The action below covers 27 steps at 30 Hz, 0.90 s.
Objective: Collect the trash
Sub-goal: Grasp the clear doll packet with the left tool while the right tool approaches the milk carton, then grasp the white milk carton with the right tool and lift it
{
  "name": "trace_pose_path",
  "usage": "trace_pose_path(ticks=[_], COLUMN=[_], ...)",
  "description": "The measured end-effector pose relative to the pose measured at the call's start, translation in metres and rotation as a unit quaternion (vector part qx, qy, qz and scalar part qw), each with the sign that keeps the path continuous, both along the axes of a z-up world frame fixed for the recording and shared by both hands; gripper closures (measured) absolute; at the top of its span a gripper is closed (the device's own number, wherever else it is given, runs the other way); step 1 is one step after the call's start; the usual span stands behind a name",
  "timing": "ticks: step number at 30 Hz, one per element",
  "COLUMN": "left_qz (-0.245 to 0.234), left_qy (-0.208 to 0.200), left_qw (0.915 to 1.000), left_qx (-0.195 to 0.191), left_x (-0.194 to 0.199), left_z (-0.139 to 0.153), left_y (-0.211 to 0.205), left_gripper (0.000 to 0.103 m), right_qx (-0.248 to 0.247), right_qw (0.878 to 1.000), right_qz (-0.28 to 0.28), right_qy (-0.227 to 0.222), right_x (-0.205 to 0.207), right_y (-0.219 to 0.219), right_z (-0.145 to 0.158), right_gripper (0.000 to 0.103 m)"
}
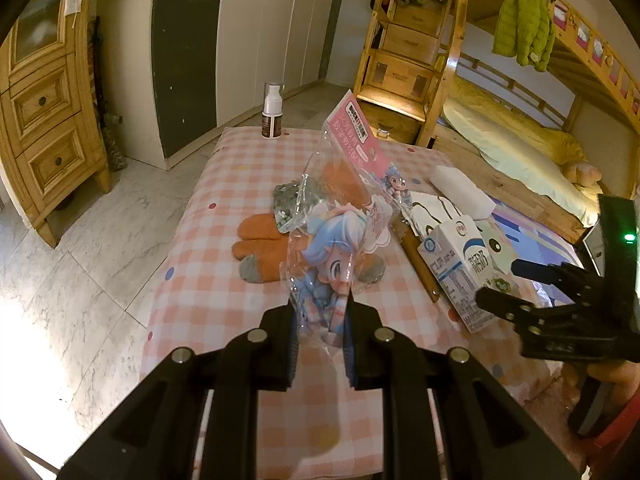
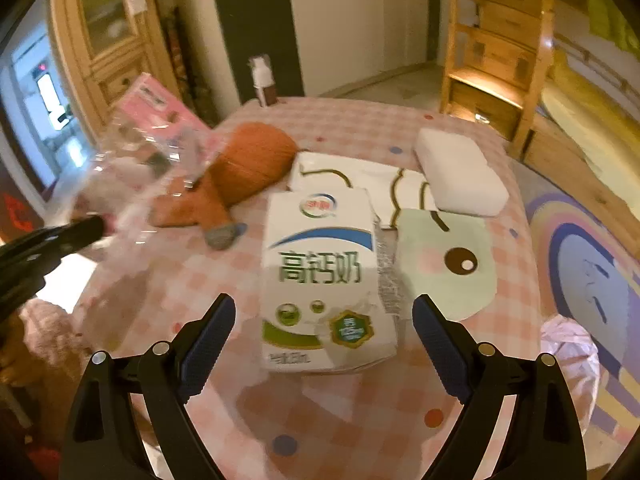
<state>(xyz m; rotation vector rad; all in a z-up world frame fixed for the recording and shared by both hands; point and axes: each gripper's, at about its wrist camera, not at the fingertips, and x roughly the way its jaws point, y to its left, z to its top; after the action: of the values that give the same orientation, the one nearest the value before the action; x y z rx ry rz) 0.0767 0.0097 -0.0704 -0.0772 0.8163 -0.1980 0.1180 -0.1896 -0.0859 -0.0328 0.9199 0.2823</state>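
Right gripper (image 2: 324,312) spread wide and empty, the upright milk carton (image 2: 324,280) dead ahead on the table (image 2: 352,412) between its fingers, long axis vertical, while the left gripper (image 1: 320,304) is pinched on a plastic wrapper (image 1: 340,216), held aloft.

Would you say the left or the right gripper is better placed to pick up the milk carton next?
Right. The right gripper is open with the milk carton standing directly between its fingers, while the left gripper is already shut on the clear plastic wrapper.
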Motion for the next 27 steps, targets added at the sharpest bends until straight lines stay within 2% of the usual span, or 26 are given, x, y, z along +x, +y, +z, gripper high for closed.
trace_pose_path(ticks=[4, 6, 16, 18, 24, 27], left_qz=[0.001, 0.001, -0.002, -0.002, -0.014, -0.035], left_qy=[0.001, 0.003, 0.003, 0.004, -0.004, -0.012], left_qw=[1.0000, 1.0000, 1.0000, 1.0000, 0.9999, 0.9993], left_qx=[0.000, 0.000, 0.002, 0.002, -0.004, -0.005], left_x=[-0.004, -0.006, -0.011, -0.011, -0.016, -0.020], left_z=[-0.001, -0.002, 0.000, 0.000, 0.004, 0.007], left_y=[0.004, 0.005, 0.003, 0.002, -0.004, -0.019], left_gripper=[0.087, 0.087, 0.087, 0.087, 0.087, 0.087], right_qx=[0.014, 0.016, 0.008, -0.001, 0.036, 0.045], right_qw=[1.000, 1.000, 1.000, 1.000, 0.996, 0.993], right_qz=[0.000, -0.001, -0.004, -0.013, -0.051, -0.074], right_qy=[-0.001, -0.004, -0.003, -0.015, -0.069, -0.082], right_x=[-0.005, -0.008, -0.011, -0.016, -0.053, -0.073], right_y=[-0.002, -0.003, -0.002, 0.000, -0.019, -0.036], right_z=[-0.003, -0.001, -0.005, 0.001, 0.049, 0.060], right_gripper=[0.015, 0.021, 0.030, 0.032, 0.033, 0.033])
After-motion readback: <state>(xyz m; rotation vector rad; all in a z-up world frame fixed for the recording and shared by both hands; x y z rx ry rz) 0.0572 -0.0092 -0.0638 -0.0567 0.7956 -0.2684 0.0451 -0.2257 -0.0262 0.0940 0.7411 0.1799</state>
